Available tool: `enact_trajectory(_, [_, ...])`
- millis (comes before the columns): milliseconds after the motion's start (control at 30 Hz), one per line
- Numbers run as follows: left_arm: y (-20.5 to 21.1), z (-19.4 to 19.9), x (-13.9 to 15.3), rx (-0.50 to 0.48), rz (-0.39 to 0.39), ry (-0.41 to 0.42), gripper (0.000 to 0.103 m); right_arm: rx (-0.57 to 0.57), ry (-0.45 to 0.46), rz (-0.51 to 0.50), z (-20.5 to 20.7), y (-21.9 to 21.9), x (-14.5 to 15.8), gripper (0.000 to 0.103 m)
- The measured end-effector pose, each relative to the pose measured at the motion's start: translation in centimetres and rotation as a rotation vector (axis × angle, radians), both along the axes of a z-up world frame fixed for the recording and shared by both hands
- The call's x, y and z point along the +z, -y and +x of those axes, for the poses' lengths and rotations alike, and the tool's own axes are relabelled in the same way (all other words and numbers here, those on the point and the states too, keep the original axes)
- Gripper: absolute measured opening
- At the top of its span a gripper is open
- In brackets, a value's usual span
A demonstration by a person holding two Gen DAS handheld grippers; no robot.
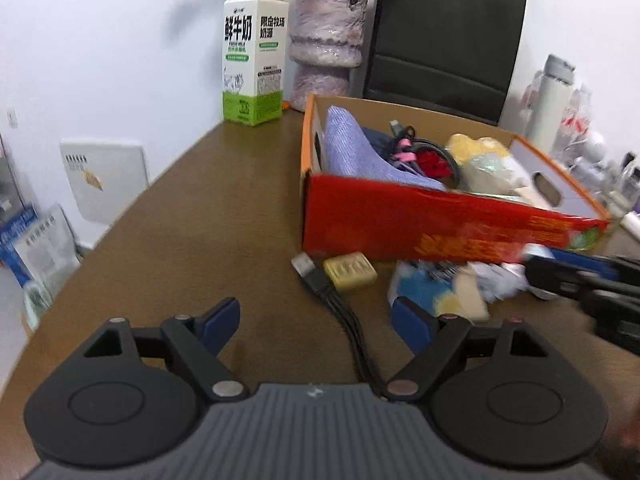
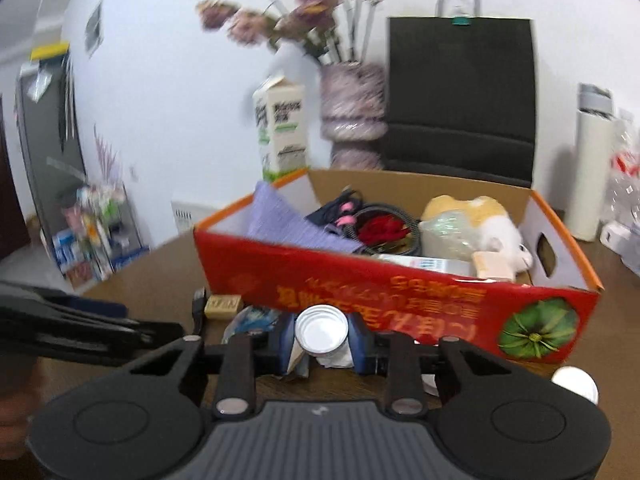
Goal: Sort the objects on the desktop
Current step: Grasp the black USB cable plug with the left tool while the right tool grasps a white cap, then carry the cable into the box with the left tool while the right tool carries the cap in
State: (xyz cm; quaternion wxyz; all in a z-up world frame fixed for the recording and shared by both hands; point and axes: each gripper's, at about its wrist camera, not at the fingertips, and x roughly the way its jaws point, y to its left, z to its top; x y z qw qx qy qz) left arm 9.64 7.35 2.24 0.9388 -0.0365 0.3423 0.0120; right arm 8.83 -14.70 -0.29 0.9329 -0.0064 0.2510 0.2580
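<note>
Brown wooden table [image 1: 192, 216] against a white wall; milk carton [image 1: 254, 56], mottled purple vase [image 1: 326, 44] with flowers and a black paper bag [image 1: 444, 52] lined up at the far edge, white flask [image 1: 550, 96] far right.

Red cardboard box [image 2: 360, 280] directly ahead of both tongs, already holding a lilac cloth [image 2: 288, 220], coiled cable with pink ties, a red item, a plush toy [image 2: 476, 216]. Sorting judged partly done.

Right tongs [image 2: 322, 338] clenched on a small white cup [image 2: 322, 328], open mouth toward the camera, held just short of the box's near wall. Whether the cup is off the table: cannot tell, base hidden behind the blue pads.

Left tongs [image 1: 316, 320] released, spread wide, nothing between the pads. Black USB cable [image 1: 320, 280] running forward between them; yellowish block [image 1: 350, 270] just beyond, beside the cable plug. Crumpled blue-and-white wrappers and tissue [image 1: 460, 284] forward-right, touching the box front.

Step in hand, as judged: cup pick, pending transfer to box. Next move calls for a lift above the near wall, forward travel, release over the free corner near the plush. Risks: thin cup deformed by the squeeze; rim catching the cardboard wall.

Second white round object [image 2: 574, 384] on the table to the right of the right tongs; identity unclear.
</note>
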Motion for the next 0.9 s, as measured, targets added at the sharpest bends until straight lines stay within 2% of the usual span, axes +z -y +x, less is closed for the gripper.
enact_trajectory(33, [0.0,0.9,-0.1,0.011,0.016,-0.002,0.084,-0.004,0.002,0.019,-0.1,0.4,0.1,0.027])
enact_trajectory(100, [0.0,2.3,-0.4,0.009,0.021,-0.029,0.064,-0.005,0.009,0.037,-0.2,1.0,0.3,0.027])
enact_trajectory(167, [-0.2,2.9,-0.5,-0.022,-0.005,-0.047,0.036,-0.012,0.021,0.029,-0.4,1.1,0.3,0.027])
enact_trajectory(200, [-0.1,2.8,-0.5,-0.047,-0.019,-0.063,0.028,-0.017,0.026,0.020,-0.5,1.0,0.4,0.027])
enact_trajectory(267, [0.6,2.2,-0.6,-0.070,0.025,-0.065,0.027,-0.026,0.038,0.004,-0.6,0.9,0.5,0.027])
enact_trajectory(300, [0.9,1.9,-0.7,-0.078,0.038,-0.060,0.030,-0.024,0.040,0.000,-0.7,0.8,0.5,0.027])
enact_trajectory(367, [1.7,1.4,-1.0,-0.116,0.064,-0.051,0.047,-0.019,0.044,-0.003,-0.9,0.6,0.5,0.027])
enact_trajectory(400, [2.2,1.2,-1.1,-0.124,0.075,-0.048,0.048,-0.014,0.045,-0.007,-0.9,0.5,0.5,0.027])
enact_trajectory(433, [2.7,1.1,-1.1,-0.114,0.083,-0.046,0.043,-0.008,0.045,-0.010,-1.0,0.3,0.4,0.027])
enact_trajectory(533, [3.6,0.5,-0.9,-0.099,0.107,-0.058,0.011,0.011,0.053,-0.024,-1.5,-0.3,0.2,0.027])
enact_trajectory(633, [3.9,-1.8,-0.9,-0.080,0.109,-0.049,0.007,0.025,0.080,-0.027,-2.5,-0.6,0.3,0.027])
enact_trajectory(667, [4.0,-3.1,-0.8,-0.072,0.099,-0.048,0.003,0.028,0.093,-0.018,-3.0,-0.5,0.4,0.027])
enact_trajectory(733, [4.1,-6.2,-0.2,-0.071,0.073,-0.016,0.003,0.032,0.109,0.014,-4.0,-0.1,0.6,0.027])
enact_trajectory(833, [4.0,-10.3,1.4,-0.083,0.042,0.063,0.003,0.003,0.086,0.052,-6.1,0.6,0.6,0.027])
enact_trajectory(900, [3.7,-11.8,2.4,-0.066,0.024,0.080,0.003,-0.024,0.054,0.067,-7.7,1.1,0.5,0.027])
